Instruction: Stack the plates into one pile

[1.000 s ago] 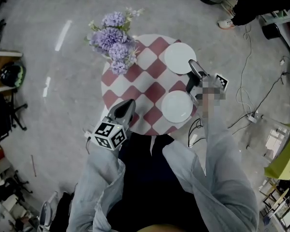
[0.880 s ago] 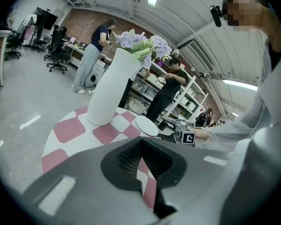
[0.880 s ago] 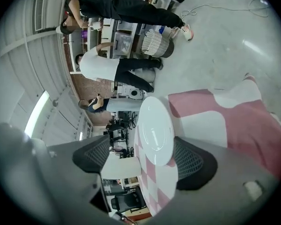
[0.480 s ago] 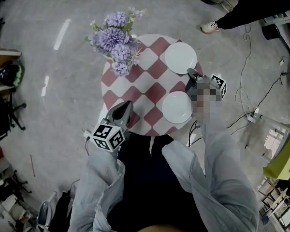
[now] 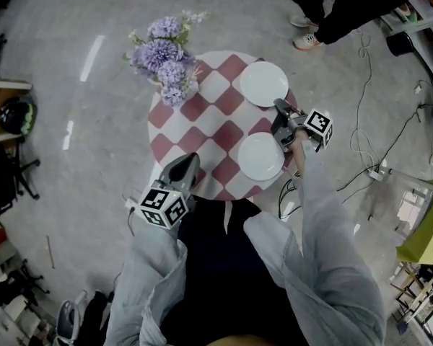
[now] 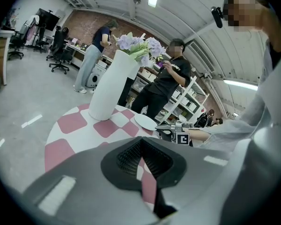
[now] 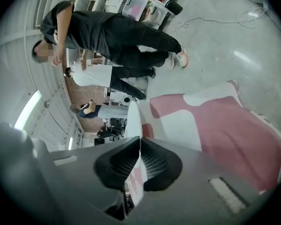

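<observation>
Plates number two; right claw grips the farther one.

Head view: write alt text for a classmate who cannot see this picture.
From above: the right gripper clamps the rim of the far plate on a round checked table; a second plate lies nearer. The left gripper, shut, hovers at the near edge. At the far left stand purple flowers.

Round checkered desk, centre frame. Flowers at its upper left. Far plate and near plate apart. Right tool at far plate's lower-right rim. Left tool over desk's lower-left edge.
</observation>
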### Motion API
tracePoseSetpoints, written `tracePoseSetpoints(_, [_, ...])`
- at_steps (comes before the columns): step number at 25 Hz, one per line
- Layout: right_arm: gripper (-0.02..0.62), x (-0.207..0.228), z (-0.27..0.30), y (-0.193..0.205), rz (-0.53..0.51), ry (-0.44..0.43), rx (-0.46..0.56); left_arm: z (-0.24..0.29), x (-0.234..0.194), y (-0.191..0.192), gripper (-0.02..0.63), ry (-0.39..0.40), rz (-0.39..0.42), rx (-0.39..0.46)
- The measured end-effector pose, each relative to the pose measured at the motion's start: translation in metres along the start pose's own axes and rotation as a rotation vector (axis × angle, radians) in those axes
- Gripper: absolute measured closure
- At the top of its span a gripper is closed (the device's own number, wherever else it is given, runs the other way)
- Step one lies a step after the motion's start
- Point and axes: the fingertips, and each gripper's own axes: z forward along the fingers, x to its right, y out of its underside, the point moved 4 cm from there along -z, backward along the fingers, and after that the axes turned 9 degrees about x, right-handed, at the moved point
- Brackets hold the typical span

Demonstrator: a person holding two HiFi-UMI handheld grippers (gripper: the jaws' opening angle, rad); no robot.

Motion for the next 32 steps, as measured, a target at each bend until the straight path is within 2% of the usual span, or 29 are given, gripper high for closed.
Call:
tracePoseSetpoints(2, [0.583, -0.008, -0.004, 0.001, 0.019, -0.042, 0.011, -0.002, 0.001, 0.001, 0.595, 0.0, 0.006, 0.001])
tracePoseSetpoints(12, [0.58, -0.032, -0.045, 0.009, 0.007, -0.134, -0.013, -0.015, 0.019, 0.012, 0.595, -0.001, 0.023, 0.01])
tracePoseSetpoints(24, [0.58, -0.038, -0.112, 0.009, 0.042, -0.254, -0.008, -0.024, 0.057, 0.035, 0.595, 0.005, 0.027, 0.038])
tracePoseSetpoints(32, [0.578, -0.035, -0.154, 0.027, 0.019, -0.302, -0.062, -0.034, 0.08, 0.052, 0.595, -0.002, 0.027, 0.054])
